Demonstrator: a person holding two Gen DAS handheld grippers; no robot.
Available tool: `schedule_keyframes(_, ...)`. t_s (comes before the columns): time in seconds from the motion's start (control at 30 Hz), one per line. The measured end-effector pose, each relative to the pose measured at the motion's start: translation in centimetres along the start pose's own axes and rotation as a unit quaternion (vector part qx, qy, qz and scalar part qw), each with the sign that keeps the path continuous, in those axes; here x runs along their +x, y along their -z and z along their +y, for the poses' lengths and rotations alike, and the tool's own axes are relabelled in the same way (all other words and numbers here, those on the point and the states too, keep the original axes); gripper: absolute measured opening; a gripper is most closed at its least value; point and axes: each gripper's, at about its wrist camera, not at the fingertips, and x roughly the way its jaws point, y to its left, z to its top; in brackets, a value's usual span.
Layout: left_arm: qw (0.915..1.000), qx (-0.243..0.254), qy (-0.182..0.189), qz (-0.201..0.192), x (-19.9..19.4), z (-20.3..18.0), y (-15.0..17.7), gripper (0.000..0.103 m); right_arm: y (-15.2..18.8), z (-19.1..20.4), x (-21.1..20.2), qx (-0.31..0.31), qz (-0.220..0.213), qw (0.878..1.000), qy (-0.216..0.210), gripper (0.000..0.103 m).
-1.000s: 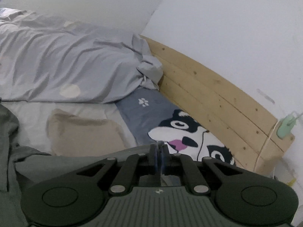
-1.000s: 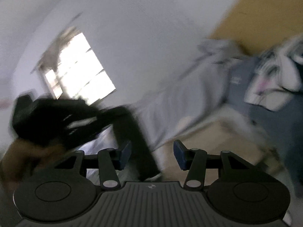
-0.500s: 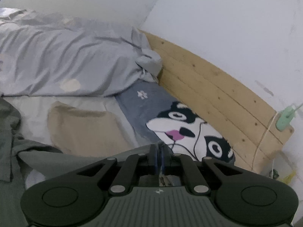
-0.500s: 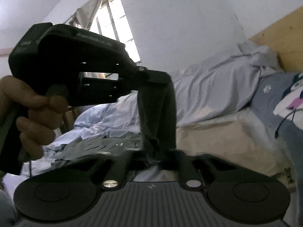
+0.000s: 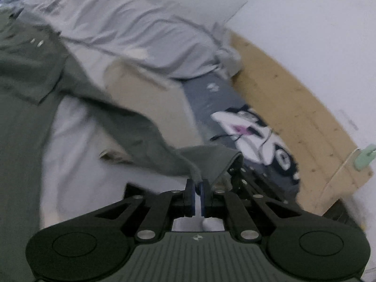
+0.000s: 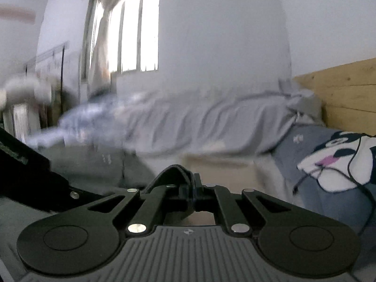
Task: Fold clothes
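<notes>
Left claw (image 5: 197, 189): pressed together, pinching a bunched edge of the green shirt (image 5: 28, 75), likely a sleeve end, lifted clear of the bed to be carried across for a fold. Right claw (image 6: 194, 184): pressed together on a dark fold of cloth, apparently the same shirt, gripped close beside the left one; exact part hard to tell. Shirt body: spread over the white sheet (image 5: 77, 127), trailing left from the grip. Beyond: beige pillow (image 5: 136, 87), grey duvet (image 5: 131, 30) heaped along the wall, cartoon pillow (image 5: 253, 129) against the wooden headboard (image 5: 293, 108). Window (image 6: 131, 30) beyond the bed in the right view.
</notes>
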Motion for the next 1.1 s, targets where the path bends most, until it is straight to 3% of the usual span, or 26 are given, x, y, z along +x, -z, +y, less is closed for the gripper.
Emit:
schedule_keyframes(0.1, 0.9997, -0.004, -0.01, 0.023, 1.0, 0.5, 0.7, 0.002, 1.4, -0.3, 0.4, -0.012, 0.046, 0.999, 0.013, 0.003)
schedule_keyframes(0.37, 0.9888, 0.053, -0.04, 0.133, 3.3, 0.8, 4.0, 0.003, 3.2, -3.3, -1.2, 0.036, 0.073, 0.993, 0.081, 0.003)
schedule_keyframes(0.4, 0.9883, 0.065, -0.041, 0.132, 3.1, 0.7, 4.2, 0.004, 3.3, -3.6, -1.0, 0.034, 0.085, 0.992, 0.085, 0.003)
schedule_keyframes(0.53, 0.9895, 0.096, -0.025, 0.105, 2.6, -0.4, 3.8, 0.028, 3.7, -4.2, -0.9, 0.008, 0.138, 0.987, 0.085, 0.005)
schedule_keyframes(0.6, 0.9891, 0.118, -0.014, 0.088, 2.5, -1.3, 3.4, 0.033, 4.6, -4.7, -1.3, -0.006, 0.172, 0.983, 0.069, 0.008)
schedule_keyframes(0.7, 0.9847, 0.164, -0.002, 0.06, 2.8, -3.0, 2.9, 0.042, 5.7, -6.0, -2.6, 0.003, 0.189, 0.978, 0.084, 0.009)
schedule_keyframes(0.83, 0.9686, 0.245, 0.007, 0.045, 4.3, -5.8, 3.4, 0.046, 5.6, -7.9, -5.0, 0.04, 0.156, 0.973, 0.166, 0.015)
schedule_keyframes(0.9, 0.9574, 0.285, 0.005, 0.047, 6.0, -7.1, 4.3, 0.047, 5.3, -8.8, -5.8, 0.062, 0.139, 0.968, 0.2, 0.028)
schedule_keyframes(1.1, 0.8998, 0.429, -0.049, 0.062, 11.9, -9.6, 7.9, 0.048, 4.8, -10.5, -7.8, 0.128, 0.064, 0.958, 0.247, 0.032)
